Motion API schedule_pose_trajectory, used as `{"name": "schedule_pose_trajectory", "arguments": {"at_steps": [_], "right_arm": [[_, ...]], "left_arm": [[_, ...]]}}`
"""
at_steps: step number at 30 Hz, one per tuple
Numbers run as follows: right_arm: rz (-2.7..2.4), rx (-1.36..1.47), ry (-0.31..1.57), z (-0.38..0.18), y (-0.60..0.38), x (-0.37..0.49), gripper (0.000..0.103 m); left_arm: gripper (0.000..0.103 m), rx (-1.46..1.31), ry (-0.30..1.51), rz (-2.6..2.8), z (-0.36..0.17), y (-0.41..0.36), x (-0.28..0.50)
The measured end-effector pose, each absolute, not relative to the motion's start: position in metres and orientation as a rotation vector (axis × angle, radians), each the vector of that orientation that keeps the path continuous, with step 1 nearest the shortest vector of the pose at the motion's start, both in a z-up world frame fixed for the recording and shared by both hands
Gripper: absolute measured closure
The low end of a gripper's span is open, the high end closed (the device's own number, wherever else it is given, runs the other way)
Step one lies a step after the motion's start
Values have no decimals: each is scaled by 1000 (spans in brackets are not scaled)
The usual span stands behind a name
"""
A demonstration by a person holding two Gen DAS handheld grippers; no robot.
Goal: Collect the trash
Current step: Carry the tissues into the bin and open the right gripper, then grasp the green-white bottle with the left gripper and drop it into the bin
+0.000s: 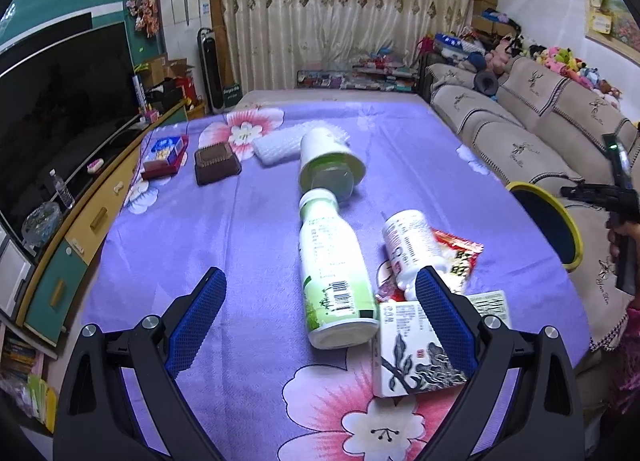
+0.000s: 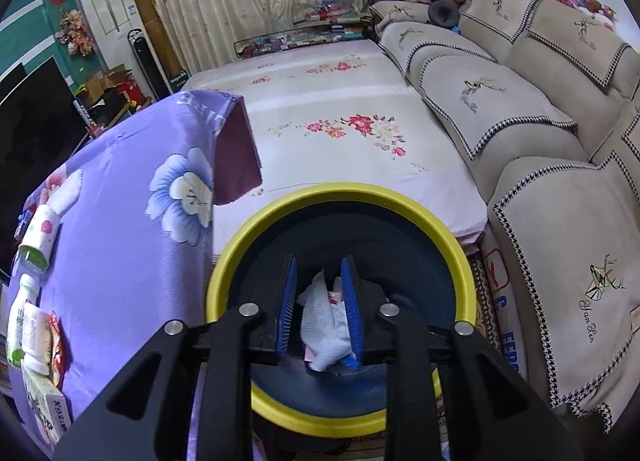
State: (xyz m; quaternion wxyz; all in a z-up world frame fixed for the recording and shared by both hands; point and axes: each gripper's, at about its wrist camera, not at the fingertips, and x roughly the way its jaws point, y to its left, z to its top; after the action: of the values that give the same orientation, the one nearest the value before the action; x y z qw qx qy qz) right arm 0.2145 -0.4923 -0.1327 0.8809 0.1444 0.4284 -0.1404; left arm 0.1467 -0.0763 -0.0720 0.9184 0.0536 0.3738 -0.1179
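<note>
The right gripper (image 2: 320,273) hangs over a round bin (image 2: 248,229) with a smooth yellow rim and dark inside; a crumpled white tissue (image 2: 324,325), soft and quilted, sits between its ribbed blue pads (image 2: 290,301), jaws narrowly parted, and whether they still pinch it I cannot tell. The left gripper (image 1: 320,293) stands wide open and empty above a purple flowered cloth (image 1: 200,241). There a glossy plastic bottle (image 1: 332,269) lies on its side, long axis running away from the camera, base nearest. A paper cup (image 1: 328,157) lies tipped beyond it, mouth facing the bottle's neck. Right of the bottle lie a small white bottle (image 1: 412,249), a crinkly red wrapper (image 1: 460,253) and a printed carton (image 1: 412,353).
</note>
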Motion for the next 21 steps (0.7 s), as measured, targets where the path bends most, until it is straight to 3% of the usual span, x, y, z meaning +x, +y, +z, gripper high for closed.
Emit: {"name": "schedule_pose_trajectory", "arguments": {"at_steps": [13, 21], "right_arm": [[-234, 264, 853, -115, -468, 200, 80], [-218, 267, 859, -118, -469, 201, 79]], "left_arm": [[9, 120, 847, -228, -103, -92, 185], [19, 123, 930, -208, -123, -99, 211]]}}
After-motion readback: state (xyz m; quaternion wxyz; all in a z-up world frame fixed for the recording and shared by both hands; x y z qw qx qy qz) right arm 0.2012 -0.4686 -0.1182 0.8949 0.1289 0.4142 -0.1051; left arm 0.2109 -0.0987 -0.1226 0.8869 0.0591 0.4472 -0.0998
